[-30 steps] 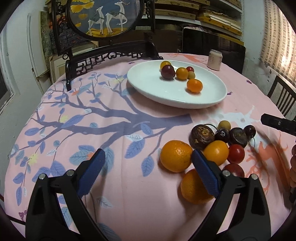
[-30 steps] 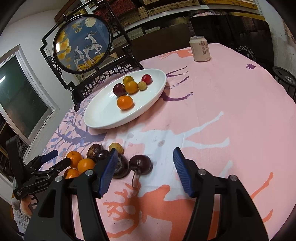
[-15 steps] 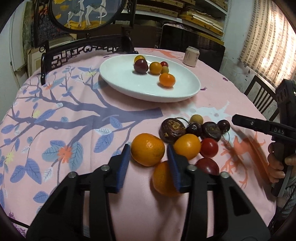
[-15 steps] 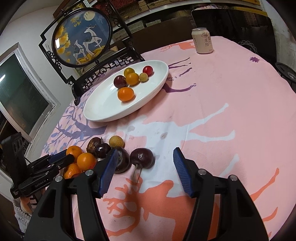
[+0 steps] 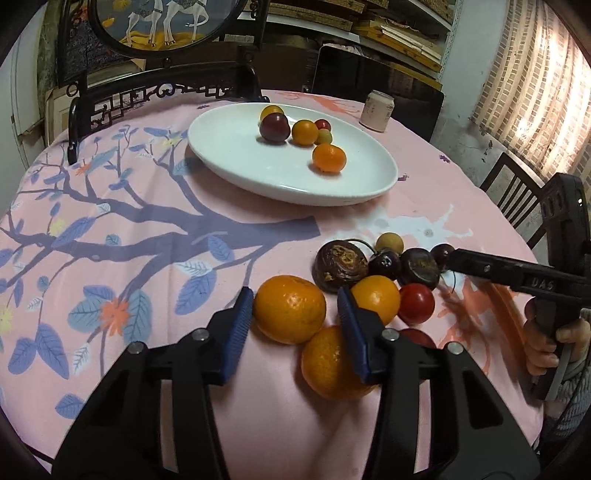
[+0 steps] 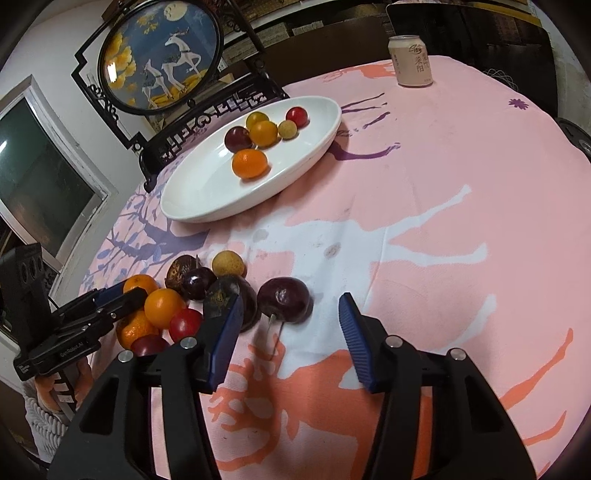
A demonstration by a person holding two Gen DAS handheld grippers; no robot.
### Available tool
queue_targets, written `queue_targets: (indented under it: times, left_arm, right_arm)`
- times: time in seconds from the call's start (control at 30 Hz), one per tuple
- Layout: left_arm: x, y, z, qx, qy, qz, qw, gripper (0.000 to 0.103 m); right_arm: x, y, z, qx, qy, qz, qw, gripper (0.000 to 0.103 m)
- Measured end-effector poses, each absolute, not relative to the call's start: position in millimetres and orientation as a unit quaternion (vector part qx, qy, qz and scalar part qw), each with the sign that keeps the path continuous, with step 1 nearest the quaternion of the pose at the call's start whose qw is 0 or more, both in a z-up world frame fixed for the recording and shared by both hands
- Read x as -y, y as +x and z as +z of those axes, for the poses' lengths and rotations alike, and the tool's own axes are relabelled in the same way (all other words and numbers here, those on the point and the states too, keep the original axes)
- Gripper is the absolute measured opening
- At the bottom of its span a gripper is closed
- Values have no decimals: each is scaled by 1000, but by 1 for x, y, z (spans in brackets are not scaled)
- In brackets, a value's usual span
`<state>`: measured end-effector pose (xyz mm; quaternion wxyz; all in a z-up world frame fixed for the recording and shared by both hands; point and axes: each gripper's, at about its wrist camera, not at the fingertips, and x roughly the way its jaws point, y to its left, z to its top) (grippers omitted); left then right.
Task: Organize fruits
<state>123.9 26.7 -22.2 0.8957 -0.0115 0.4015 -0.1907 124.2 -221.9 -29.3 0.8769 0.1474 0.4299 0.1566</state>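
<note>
On the pink tablecloth lies a cluster of loose fruit: oranges, red tomatoes and dark purple fruits. My left gripper [image 5: 294,295] straddles the nearest orange [image 5: 290,309]; its jaws are closing, and a thin gap still shows at the right pad. My right gripper [image 6: 291,299] is closing around a dark purple fruit [image 6: 282,297] with a stem, its pads clear of it on both sides. The white oval plate [image 5: 236,155] beyond the cluster holds several small fruits, among them an orange [image 5: 328,158] and a plum [image 5: 274,127].
A drink can [image 5: 376,110] stands behind the plate. A carved black stand with a round deer picture [image 5: 162,22] sits at the table's far edge. A dark chair [image 5: 517,199] is at the right. A person's hand [image 5: 543,343] holds the right gripper's handle.
The left jaws narrowed from wide apart to close around the nearest orange, and the gripper tipped down toward it. The right jaws drew in a little around the purple fruit.
</note>
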Motion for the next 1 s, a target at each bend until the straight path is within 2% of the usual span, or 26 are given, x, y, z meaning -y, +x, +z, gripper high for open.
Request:
queue_targets:
  times: [0.03,0.13,0.2,0.3,0.37,0.77,1.0]
  left_arm:
    - [-25,126,-23,-402,-10,-191,895,52]
    - [-23,128,-24,-404,-7,-194,894,52]
    - [-23,127,-23,-405,-8,-200,892,51]
    - [-24,122,-22,-402,-4,-202,893,49]
    - [-24,119,-20,-398,0,-194,897,41]
    - [-24,117,-1,-369,15,-173,913,40]
    - [-4,172,34,-345,31,-147,926,41]
  right_arm:
    - [220,124,-30,-430,141,155,878,51]
    - [217,124,-30,-427,130,153,882,45]
    - [219,125,-31,-429,136,161,879,31]
    - [217,124,-30,-427,130,162,880,31]
    - [216,123,-29,-424,130,164,881,31]
    - [231,123,-14,-393,166,159,890,31]
    - [215,166,27,-364,152,168,903,31]
